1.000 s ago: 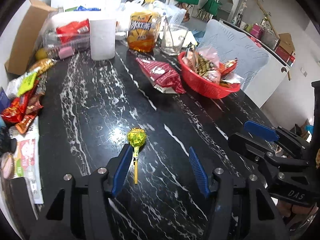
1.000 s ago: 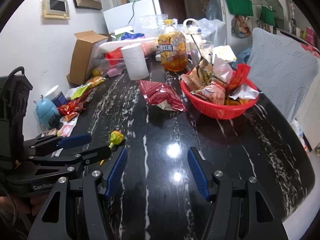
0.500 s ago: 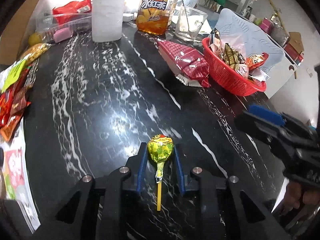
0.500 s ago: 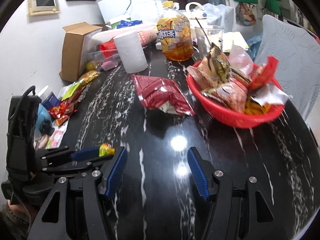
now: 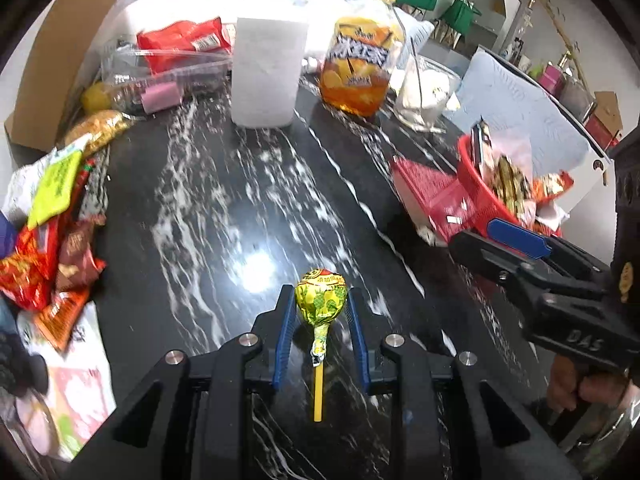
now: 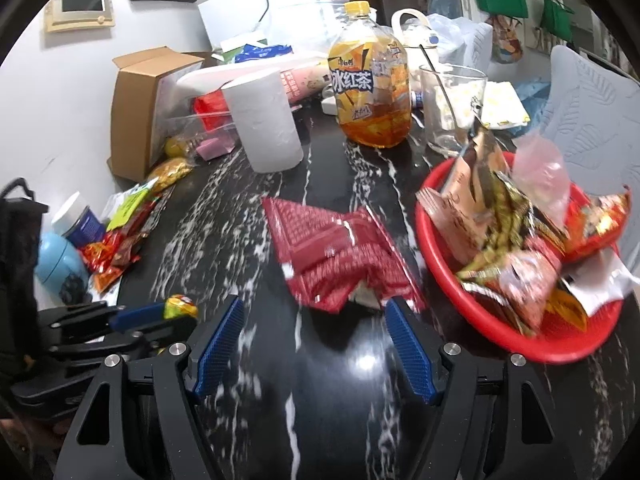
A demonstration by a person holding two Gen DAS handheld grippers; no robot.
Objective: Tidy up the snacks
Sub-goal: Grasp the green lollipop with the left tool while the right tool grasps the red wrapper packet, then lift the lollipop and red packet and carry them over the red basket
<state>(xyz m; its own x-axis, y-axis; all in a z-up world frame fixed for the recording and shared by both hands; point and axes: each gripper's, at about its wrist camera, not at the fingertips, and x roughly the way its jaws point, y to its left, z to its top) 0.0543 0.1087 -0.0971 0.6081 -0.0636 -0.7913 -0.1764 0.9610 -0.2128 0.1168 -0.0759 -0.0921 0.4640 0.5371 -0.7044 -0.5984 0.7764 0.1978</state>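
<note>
My left gripper [image 5: 320, 300] is shut on a yellow-green wrapped lollipop [image 5: 321, 295] and holds it above the black marble table [image 5: 248, 200]; its yellow stick points back toward the camera. The lollipop also shows in the right wrist view [image 6: 182, 306], between the left gripper's fingers. My right gripper [image 6: 314, 316] is open and empty, just in front of a dark red snack bag [image 6: 336, 258]. A red basket [image 6: 492, 320] full of snack packets stands at the right; it also shows in the left wrist view [image 5: 476, 192].
A paper towel roll [image 6: 264, 120], an iced tea bottle [image 6: 370, 92] and a glass [image 6: 450, 108] stand at the back. Loose snack packets [image 5: 48, 224] lie along the left edge, with a cardboard box [image 6: 140, 100] and a clear tray [image 5: 168, 68] behind.
My left gripper closed on the lollipop and lifted it off the table. My right gripper moved forward toward the red snack bag and the basket, still open.
</note>
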